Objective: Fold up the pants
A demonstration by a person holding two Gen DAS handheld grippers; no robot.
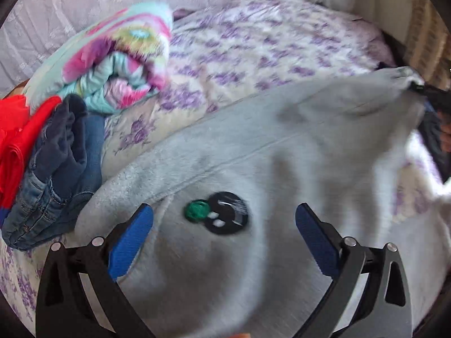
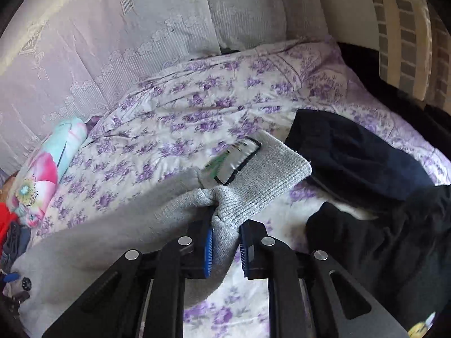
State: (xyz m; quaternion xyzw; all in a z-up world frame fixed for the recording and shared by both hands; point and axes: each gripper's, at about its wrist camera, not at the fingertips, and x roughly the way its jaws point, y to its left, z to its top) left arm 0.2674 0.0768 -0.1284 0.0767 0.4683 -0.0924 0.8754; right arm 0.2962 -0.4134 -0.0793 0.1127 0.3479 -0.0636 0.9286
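Grey sweatpants (image 1: 253,146) lie spread across a bed with a purple floral cover (image 1: 253,42); a black and green round patch (image 1: 222,212) shows on them. My left gripper (image 1: 224,231) is open, its blue pads either side of the patch, just above the cloth. My right gripper (image 2: 225,242) is shut on the grey pants (image 2: 112,225) near the ribbed waistband (image 2: 262,180), which bears a label (image 2: 236,160). The right gripper also shows in the left wrist view (image 1: 422,87), holding the far end of the pants up.
A rolled colourful blanket (image 1: 112,56), red cloth (image 1: 17,140) and blue jeans (image 1: 56,183) are piled at the left. Dark navy and black garments (image 2: 366,169) lie at the right. Lace curtains (image 2: 112,42) hang behind the bed.
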